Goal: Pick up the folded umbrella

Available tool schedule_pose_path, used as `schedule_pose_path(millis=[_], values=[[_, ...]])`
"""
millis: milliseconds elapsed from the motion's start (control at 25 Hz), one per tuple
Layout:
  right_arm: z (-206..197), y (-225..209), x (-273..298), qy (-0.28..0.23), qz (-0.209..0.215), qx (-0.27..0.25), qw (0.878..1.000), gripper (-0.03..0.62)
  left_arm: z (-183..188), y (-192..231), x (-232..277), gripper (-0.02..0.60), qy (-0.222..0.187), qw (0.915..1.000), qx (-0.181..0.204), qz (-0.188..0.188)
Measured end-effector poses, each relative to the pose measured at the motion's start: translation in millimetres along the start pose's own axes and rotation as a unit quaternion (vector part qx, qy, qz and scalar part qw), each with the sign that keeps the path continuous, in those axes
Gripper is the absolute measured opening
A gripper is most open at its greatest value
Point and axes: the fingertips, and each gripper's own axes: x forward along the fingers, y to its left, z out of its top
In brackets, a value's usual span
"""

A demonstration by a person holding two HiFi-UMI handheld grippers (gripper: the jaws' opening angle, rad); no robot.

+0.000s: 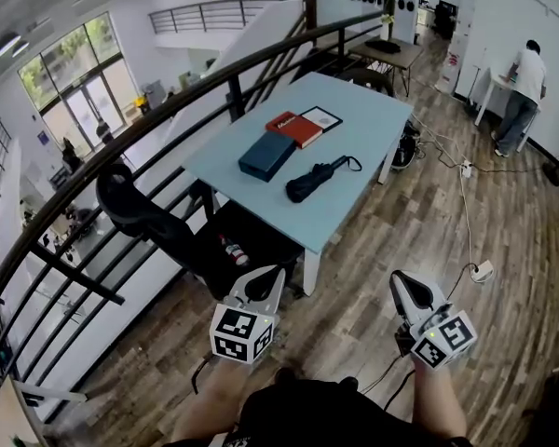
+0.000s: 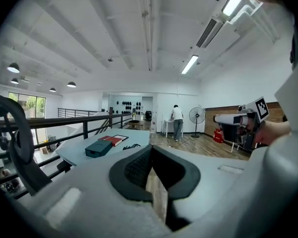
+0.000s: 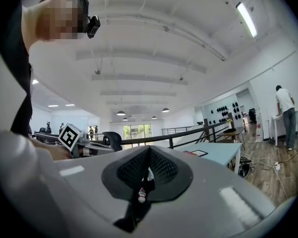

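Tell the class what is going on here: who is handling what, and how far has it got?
A person holds a left gripper and a right gripper, both shut and empty, and stands back from a light blue table. The folded umbrella lies untouched on it, next to a dark teal box and a red book. Neither gripper is near the umbrella, so the pick-up has not begun.

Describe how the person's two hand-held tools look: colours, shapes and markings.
The left tool and the right tool both have white, tapering plastic bodies. Each carries a white cube with black square markers at its rear. Their jaws are lined with dark, textured pads. The person wears a black top.
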Motion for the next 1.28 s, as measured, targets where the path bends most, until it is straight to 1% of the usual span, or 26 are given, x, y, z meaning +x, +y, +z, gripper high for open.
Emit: schedule_pose_path(millis=[160, 320, 440, 560, 680, 880, 1120, 1280], values=[[-5.2, 24.6, 19.8, 0.001, 0.023, 0.008, 1.000, 0.002, -6.3, 13.3, -4.7, 0.006, 0.003, 0.9999, 0.000, -0.012], [-15.4, 46.3, 38.7, 0.006, 0.023, 0.023, 0.999, 0.002, -13.4, 27.7, -14.0, 0.006, 0.007, 0.9996, -0.001, -0.027], [-27.4, 62.3, 51.2, 0.022, 0.028, 0.029, 0.999, 0.002, -19.2, 42.3, -20.0, 0.006, 0.009, 0.9995, -0.003, -0.031], [-37.9, 65.8, 58.9, 0.036, 0.018, 0.035, 0.999, 0.002, -25.0, 53.8, -20.9, 0.006, 0.010, 0.9993, -0.012, -0.033], [-43.2, 59.0, 65.7, 0.044, 0.005, 0.050, 0.998, 0.002, -30.0, 61.5, -15.8, 0.006, 0.015, 0.9991, -0.018, -0.036], [-56.1, 41.9, 81.9, 0.051, 0.017, 0.065, 0.996, 0.002, -35.6, 69.7, 11.4, 0.006, 0.025, 0.9986, -0.021, -0.041], [-73.3, -5.8, 117.7, 0.058, 0.030, 0.095, 0.993, 0.002, -32.1, 84.5, 65.8, 0.006, 0.043, 0.9983, -0.017, -0.035], [-77.4, -58.6, 148.5, 0.062, 0.038, 0.107, 0.992, 0.002, -23.4, 95.1, 122.3, 0.006, 0.052, 0.9980, -0.014, -0.032]])
